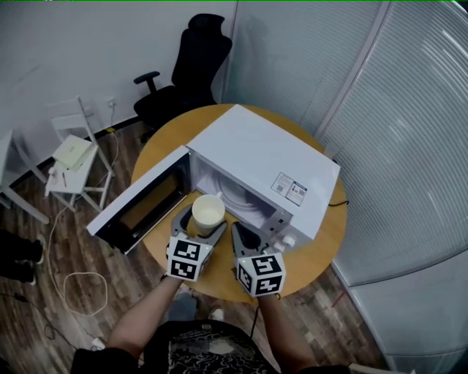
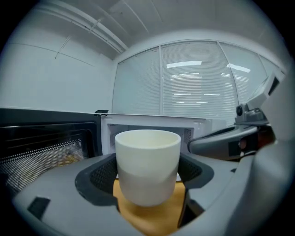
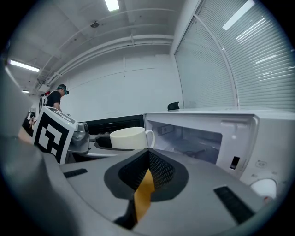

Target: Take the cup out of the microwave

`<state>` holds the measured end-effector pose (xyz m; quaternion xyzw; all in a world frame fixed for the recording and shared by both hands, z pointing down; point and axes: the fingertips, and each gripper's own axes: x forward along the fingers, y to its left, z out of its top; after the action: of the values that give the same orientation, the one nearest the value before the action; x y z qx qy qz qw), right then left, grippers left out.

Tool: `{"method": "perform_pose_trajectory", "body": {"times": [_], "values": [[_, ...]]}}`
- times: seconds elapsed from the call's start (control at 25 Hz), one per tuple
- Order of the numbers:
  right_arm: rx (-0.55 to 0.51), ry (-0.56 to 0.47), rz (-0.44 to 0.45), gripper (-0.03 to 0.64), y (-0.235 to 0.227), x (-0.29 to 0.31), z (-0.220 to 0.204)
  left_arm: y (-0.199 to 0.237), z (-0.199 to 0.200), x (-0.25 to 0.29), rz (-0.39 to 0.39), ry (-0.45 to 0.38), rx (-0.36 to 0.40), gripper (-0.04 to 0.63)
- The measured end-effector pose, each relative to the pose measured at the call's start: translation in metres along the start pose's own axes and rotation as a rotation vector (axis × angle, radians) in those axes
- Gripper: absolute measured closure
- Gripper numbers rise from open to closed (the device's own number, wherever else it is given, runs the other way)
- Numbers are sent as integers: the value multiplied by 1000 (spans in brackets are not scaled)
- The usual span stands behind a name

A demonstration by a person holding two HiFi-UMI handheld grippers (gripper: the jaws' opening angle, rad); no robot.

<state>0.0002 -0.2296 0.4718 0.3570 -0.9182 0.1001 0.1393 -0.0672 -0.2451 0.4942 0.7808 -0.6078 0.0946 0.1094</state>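
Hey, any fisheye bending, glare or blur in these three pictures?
Both gripper views bend strongly like a fisheye, with dark corners; in the left gripper view the cup looks clear; in the right gripper view a ceiling light shines bright; the head view is sharp, without glare.

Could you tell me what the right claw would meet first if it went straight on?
The right claw would probably meet the floor inside the white box-shaped microwave, though depth is unclear; the cream ceramic cup sits just left of that line.
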Motion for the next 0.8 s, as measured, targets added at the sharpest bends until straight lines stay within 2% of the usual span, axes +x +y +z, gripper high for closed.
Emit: {"method": "perform_pose_trajectory", "body": {"times": [0.48,0.8], "values": [[-42,-3,55,601,19,-19,-10,-14,-10,-32,47,-5,-13,184],[-49,-14,58,601,23,-32,-17,-23,-14,-44,57,-12,-9,184]]}}
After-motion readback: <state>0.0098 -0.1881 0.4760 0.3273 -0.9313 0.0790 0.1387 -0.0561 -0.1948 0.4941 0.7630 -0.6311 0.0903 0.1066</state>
